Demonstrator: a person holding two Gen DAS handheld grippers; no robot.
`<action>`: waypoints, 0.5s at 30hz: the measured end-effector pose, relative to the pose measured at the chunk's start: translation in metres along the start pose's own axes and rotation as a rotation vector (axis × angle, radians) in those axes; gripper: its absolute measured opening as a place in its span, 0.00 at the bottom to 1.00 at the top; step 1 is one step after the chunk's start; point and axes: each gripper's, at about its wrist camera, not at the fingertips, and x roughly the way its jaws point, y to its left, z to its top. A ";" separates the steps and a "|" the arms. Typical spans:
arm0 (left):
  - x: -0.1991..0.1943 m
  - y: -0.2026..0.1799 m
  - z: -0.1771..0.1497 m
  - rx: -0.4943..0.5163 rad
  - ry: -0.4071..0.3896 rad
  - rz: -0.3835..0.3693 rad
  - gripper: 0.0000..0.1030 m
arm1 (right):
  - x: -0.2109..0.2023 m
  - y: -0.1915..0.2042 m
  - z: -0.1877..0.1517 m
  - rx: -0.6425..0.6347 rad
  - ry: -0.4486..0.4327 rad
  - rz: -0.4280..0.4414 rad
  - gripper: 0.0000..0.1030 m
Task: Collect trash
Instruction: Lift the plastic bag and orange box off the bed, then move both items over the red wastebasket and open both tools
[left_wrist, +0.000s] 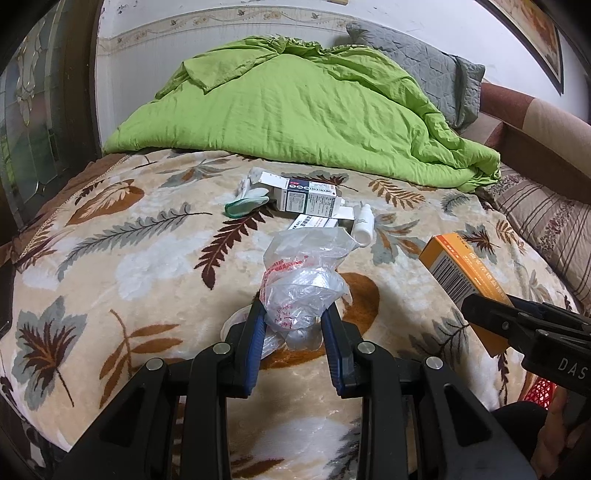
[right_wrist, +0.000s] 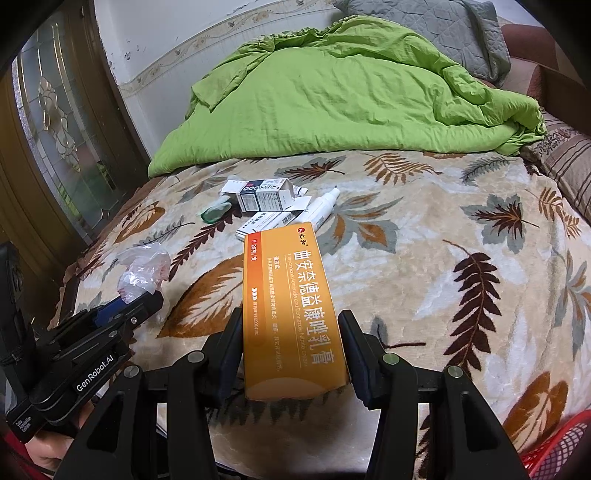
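The left tool (left_wrist: 293, 319) is closed on a crumpled clear plastic bag (left_wrist: 304, 280) with red print, its blue-padded fingers (left_wrist: 255, 332) pressing the bag's lower part from both sides while the rest of the bag stands up above them, over the bed's leaf-patterned blanket (left_wrist: 110, 266). The right tool (right_wrist: 291, 343) grips an orange medicine box (right_wrist: 288, 302) across its width, the box lying lengthwise between the black fingers and reaching forward past their tips. Farther up the bed, in a small cluster, lie two white medicine boxes (left_wrist: 310, 201), one with its flap open and the other partly hidden behind the bag, a white bottle (left_wrist: 362, 225) just beside them, and a small green-rimmed clear piece (left_wrist: 245, 205) to their left. A rumpled green quilt (left_wrist: 295, 107) is heaped at the far end of the bed, with a grey quilted pillow (left_wrist: 417, 62) behind it. A red mesh basket (right_wrist: 557, 450) shows at the lower right edge of the right wrist view.
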 end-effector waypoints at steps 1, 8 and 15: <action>0.000 0.000 0.000 -0.006 -0.002 -0.015 0.28 | 0.000 0.000 0.000 0.001 -0.001 -0.001 0.53; -0.004 -0.002 0.000 -0.029 0.014 -0.128 0.28 | -0.013 -0.010 -0.001 0.067 -0.029 0.032 0.53; -0.015 -0.022 0.003 -0.020 0.046 -0.259 0.28 | -0.048 -0.034 -0.012 0.155 -0.029 0.069 0.53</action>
